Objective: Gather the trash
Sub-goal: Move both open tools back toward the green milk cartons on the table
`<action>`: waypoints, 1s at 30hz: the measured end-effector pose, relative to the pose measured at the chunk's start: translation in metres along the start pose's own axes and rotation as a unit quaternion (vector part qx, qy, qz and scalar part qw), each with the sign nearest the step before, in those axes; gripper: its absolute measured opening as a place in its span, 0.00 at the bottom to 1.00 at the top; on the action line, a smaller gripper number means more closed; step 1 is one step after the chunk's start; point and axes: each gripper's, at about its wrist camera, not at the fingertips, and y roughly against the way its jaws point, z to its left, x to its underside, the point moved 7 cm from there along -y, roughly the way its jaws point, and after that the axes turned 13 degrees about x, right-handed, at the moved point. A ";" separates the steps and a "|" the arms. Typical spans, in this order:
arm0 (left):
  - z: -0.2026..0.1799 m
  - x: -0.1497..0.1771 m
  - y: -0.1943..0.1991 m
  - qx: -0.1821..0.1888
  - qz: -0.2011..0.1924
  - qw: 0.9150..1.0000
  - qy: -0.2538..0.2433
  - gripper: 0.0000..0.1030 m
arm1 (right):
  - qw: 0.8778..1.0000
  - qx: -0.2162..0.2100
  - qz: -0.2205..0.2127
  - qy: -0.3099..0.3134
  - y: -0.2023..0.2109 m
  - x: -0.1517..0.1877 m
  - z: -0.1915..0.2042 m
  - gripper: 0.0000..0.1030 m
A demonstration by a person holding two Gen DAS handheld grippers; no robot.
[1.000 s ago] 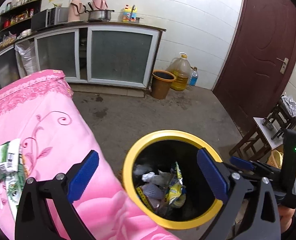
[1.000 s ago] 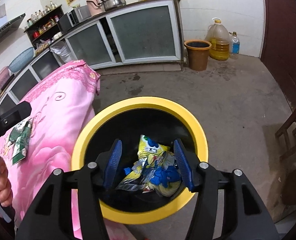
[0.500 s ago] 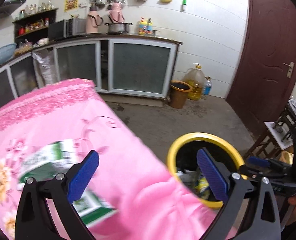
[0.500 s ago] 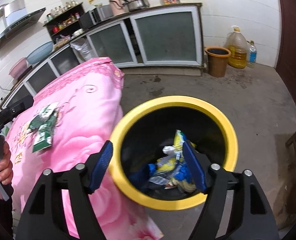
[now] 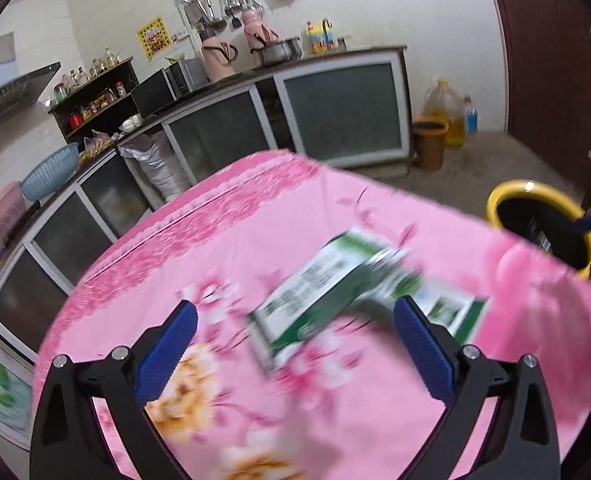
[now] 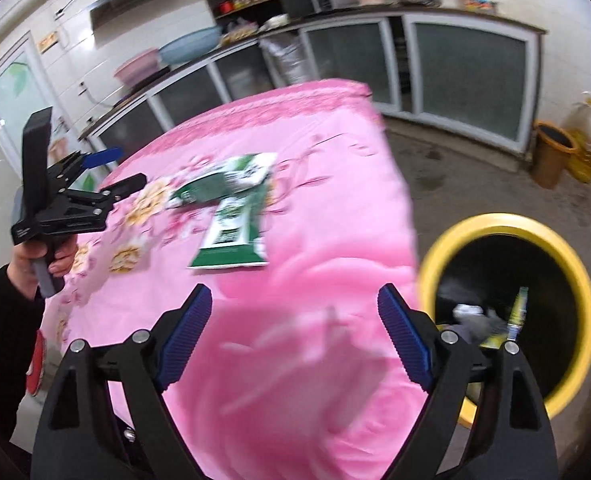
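Two wrappers: green-and-white wrappers (image 6: 231, 208) lie overlapping on the pink cloth, one angled across the top of the other, near the middle of the table and well back from every edge; blurred in the left wrist view (image 5: 359, 292).
Table: one table under a pink flowered cloth (image 6: 319, 184); its far edge faces the cabinets and its right-hand edge drops off just beside the bin.
Bin: one black bin with a yellow rim (image 6: 507, 222) on the floor, close against the table's right edge; several pieces of trash (image 6: 491, 320) lie inside, too jumbled to count.
Left gripper: left gripper (image 5: 295, 344) has its jaws spread wide with nothing between the pads; it hangs above the cloth, with the wrappers ahead of it and between the lines of its fingers. From the right wrist view it shows at the table's left edge (image 6: 95, 172), held by a hand (image 6: 35, 260) in a dark sleeve.
Right gripper: right gripper (image 6: 295, 336) has its jaws opening, wide apart, nothing between them; it sits over the near right part of the cloth, the bin just to its right.
Open room: bare cloth surrounds the wrappers on all sides; bare concrete floor (image 6: 455, 176) lies between the table and the cabinets.
Far corner: one brown bucket (image 6: 551, 152) and one large oil jug (image 6: 583, 136) stand well apart from the table.
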 end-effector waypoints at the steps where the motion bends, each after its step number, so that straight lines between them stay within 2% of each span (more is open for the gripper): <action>1: 0.008 0.005 -0.002 -0.016 0.009 1.000 -0.009 0.92 | 1.000 -0.007 0.006 0.004 -0.007 -0.002 0.009 0.80; 5: 0.020 0.011 -0.011 -0.024 0.029 0.999 -0.033 0.92 | 0.999 -0.029 0.022 0.021 -0.025 -0.007 0.038 0.81; 13: 0.008 0.006 -0.035 0.043 0.067 0.991 -0.106 0.92 | 0.997 -0.044 0.036 0.049 -0.040 -0.021 0.070 0.83; 17: -0.001 0.006 -0.050 0.087 0.102 0.978 -0.158 0.92 | 0.996 -0.050 0.057 0.054 -0.049 -0.028 0.076 0.83; 19: -0.001 0.005 -0.057 0.108 0.117 0.973 -0.169 0.92 | 0.995 -0.053 0.065 0.055 -0.053 -0.032 0.077 0.83; 20: -0.002 0.006 -0.061 0.137 0.135 0.966 -0.170 0.92 | 0.994 -0.056 0.071 0.056 -0.056 -0.034 0.078 0.83; 22: -0.003 0.006 -0.065 0.161 0.146 0.959 -0.182 0.92 | 0.993 -0.060 0.083 0.052 -0.062 -0.036 0.078 0.83; 25: -0.007 0.009 -0.074 0.208 0.179 0.940 -0.201 0.92 | 0.992 -0.067 0.097 0.052 -0.070 -0.038 0.081 0.83; 26: -0.009 0.011 -0.077 0.219 0.189 0.933 -0.213 0.92 | 0.991 -0.066 0.100 0.053 -0.072 -0.039 0.082 0.83; 28: -0.011 0.013 -0.083 0.228 0.203 0.924 -0.232 0.92 | 0.990 -0.063 0.108 0.058 -0.078 -0.042 0.085 0.83; 30: -0.009 0.013 -0.090 0.236 0.212 0.920 -0.231 0.92 | 0.989 -0.062 0.117 0.063 -0.083 -0.046 0.089 0.83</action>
